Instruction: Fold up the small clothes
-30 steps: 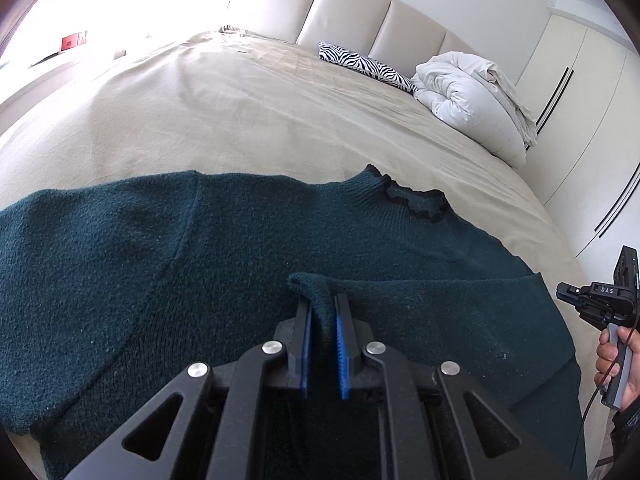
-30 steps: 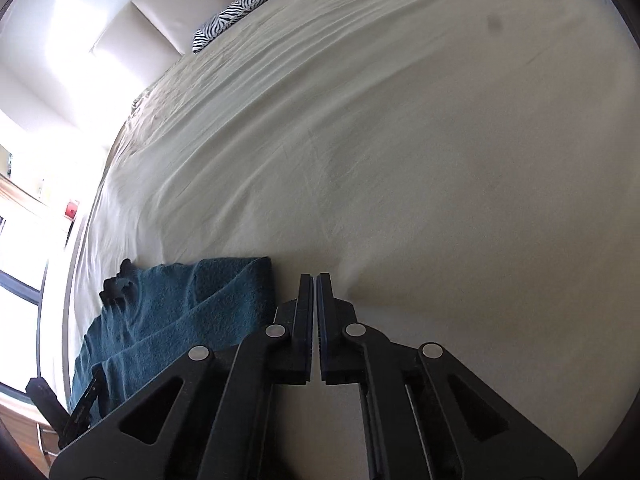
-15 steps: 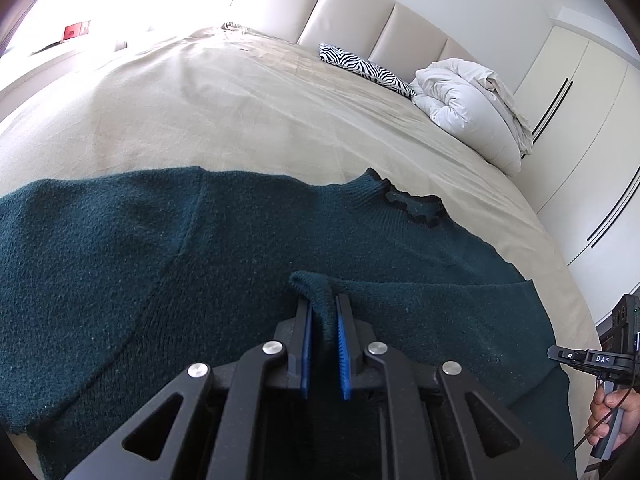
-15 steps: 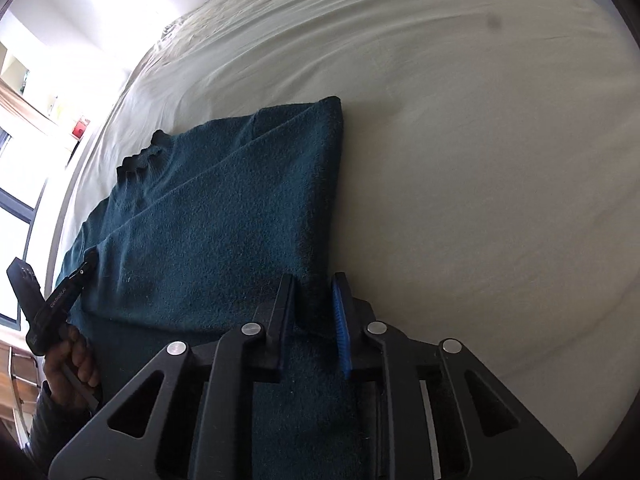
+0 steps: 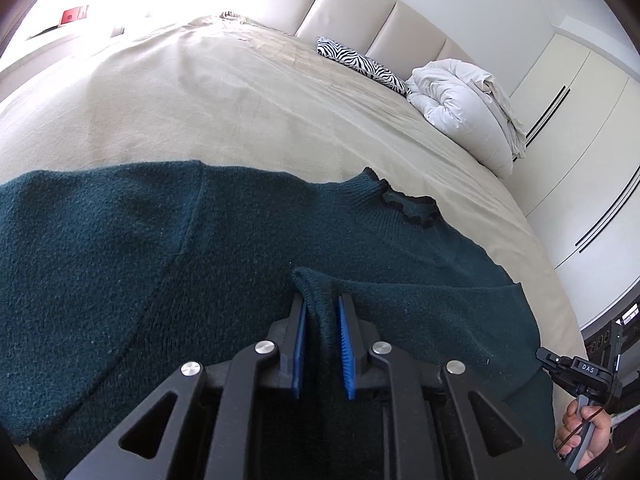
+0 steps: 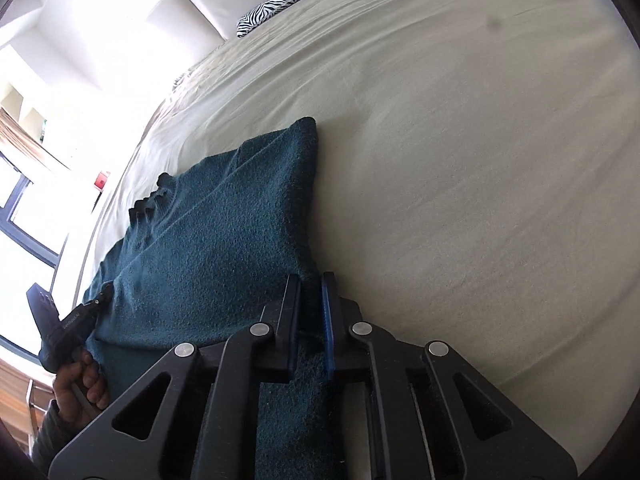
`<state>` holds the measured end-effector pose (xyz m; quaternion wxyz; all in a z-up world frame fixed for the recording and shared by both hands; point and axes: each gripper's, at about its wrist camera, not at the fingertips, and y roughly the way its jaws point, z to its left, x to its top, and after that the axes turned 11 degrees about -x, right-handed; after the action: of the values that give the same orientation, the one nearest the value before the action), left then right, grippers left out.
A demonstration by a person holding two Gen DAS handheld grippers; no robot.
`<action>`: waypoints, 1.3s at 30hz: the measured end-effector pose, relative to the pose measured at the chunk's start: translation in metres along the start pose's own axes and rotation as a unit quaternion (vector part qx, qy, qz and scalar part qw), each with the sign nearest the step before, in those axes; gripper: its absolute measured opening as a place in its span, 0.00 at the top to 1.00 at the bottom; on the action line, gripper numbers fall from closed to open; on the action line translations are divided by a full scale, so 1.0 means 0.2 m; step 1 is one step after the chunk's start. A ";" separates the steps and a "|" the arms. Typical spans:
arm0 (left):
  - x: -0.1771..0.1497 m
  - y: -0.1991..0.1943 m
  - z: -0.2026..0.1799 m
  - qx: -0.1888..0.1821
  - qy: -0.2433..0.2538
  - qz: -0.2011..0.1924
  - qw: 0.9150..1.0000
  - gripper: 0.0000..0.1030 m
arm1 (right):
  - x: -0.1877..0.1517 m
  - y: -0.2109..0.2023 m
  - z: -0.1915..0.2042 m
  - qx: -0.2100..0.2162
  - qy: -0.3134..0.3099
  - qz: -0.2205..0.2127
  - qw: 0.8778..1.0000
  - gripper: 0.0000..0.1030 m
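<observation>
Both claws are clamped on the dark teal knitted sweater (image 5: 240, 248) spread on the beige bed sheet (image 5: 224, 100): left gripper (image 5: 322, 320) unchanged, right gripper (image 6: 311, 304), recently empty, now engaged for folding.
</observation>
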<state>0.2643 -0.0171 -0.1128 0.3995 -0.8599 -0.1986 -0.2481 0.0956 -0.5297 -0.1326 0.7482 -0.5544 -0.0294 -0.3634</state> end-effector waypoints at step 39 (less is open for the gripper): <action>-0.62 -1.62 1.52 -0.051 -0.528 -0.377 0.759 0.49 | -0.70 -0.64 0.93 0.074 -0.039 -0.083 0.993 0.33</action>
<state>0.0721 0.3990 -0.1637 0.0609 -0.7290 -0.6736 0.1054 -0.0145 -0.3156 -0.0217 0.7523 -0.5071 -0.1311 -0.3997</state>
